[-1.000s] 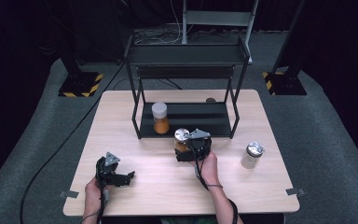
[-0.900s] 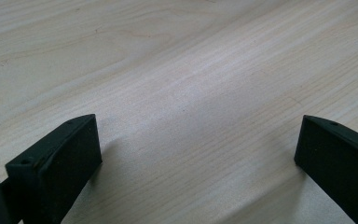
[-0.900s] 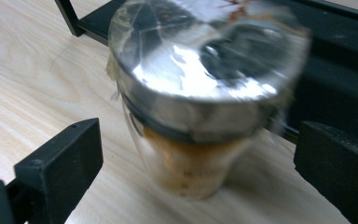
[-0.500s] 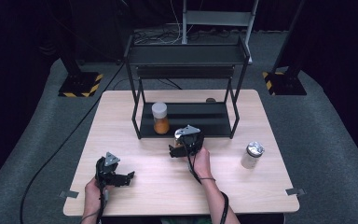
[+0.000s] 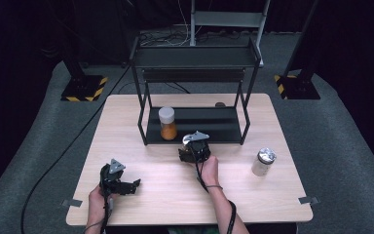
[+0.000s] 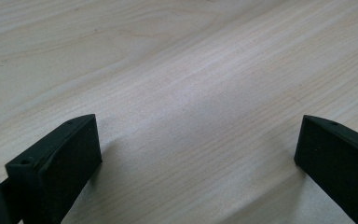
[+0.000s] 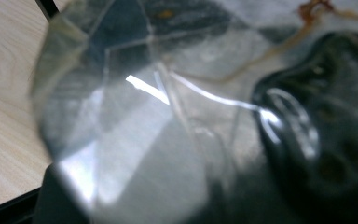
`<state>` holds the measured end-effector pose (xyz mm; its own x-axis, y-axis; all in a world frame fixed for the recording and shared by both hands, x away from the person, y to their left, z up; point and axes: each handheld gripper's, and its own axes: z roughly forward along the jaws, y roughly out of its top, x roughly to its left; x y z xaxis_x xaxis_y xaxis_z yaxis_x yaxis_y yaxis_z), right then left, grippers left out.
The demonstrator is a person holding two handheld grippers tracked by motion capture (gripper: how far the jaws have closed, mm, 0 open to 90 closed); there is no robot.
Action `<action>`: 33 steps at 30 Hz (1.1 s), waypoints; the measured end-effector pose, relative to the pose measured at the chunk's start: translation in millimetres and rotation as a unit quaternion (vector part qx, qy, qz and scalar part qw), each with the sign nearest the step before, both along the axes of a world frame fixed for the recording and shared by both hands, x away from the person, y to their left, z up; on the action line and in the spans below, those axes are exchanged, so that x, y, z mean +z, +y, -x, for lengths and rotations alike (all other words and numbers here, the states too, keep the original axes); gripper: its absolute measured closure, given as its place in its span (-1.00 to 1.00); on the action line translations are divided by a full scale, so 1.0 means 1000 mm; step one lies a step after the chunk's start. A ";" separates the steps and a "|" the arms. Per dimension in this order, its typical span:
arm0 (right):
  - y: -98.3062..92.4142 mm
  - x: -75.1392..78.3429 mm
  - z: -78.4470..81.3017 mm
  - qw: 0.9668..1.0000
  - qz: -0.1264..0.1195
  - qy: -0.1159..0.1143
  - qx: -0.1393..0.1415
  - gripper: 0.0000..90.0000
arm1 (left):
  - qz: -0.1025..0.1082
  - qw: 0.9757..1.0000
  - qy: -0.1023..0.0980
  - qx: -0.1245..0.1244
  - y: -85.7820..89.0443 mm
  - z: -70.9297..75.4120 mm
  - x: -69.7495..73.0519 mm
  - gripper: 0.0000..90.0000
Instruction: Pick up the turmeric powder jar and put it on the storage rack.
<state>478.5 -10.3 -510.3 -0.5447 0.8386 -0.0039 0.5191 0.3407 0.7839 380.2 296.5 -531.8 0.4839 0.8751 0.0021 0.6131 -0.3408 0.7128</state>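
A: Since the earlier frame, the right gripper is being shown nearer the rack, and its jaws have just been closing on a jar.

B: Is the jar being gripped firmly?

A: It is judged so; glass is being pressed close between the jaws, at the front edge of the rack's lower shelf.

B: And the rest?

A: The left gripper is being rested wide open on the table. One orange jar is already shelved; a capped jar is waiting aside.
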 end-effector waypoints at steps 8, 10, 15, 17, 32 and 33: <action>-0.002 0.006 0.002 1.000 0.000 -0.009 0.001 -0.33 | 0.000 1.000 0.000 0.000 0.000 0.000 0.000 -1.00; -0.003 0.010 0.003 1.000 0.005 -0.012 0.004 -0.33 | 0.000 1.000 0.000 0.000 0.000 0.000 0.000 -1.00; -0.005 0.017 0.003 1.000 0.009 -0.011 0.009 -0.33 | 0.000 1.000 0.000 0.000 0.000 0.000 0.000 -1.00; -0.005 0.018 0.003 1.000 0.013 -0.012 0.010 -0.33 | 0.000 1.000 0.000 0.000 0.000 0.000 0.000 -1.00; -0.012 0.033 -0.003 1.000 0.016 -0.019 0.008 -0.33 | 0.000 1.000 0.000 0.000 0.000 0.000 0.000 -1.00; -0.013 0.034 -0.004 1.000 0.014 -0.019 0.007 -0.33 | 0.000 1.000 0.000 0.000 0.000 0.000 0.000 -1.00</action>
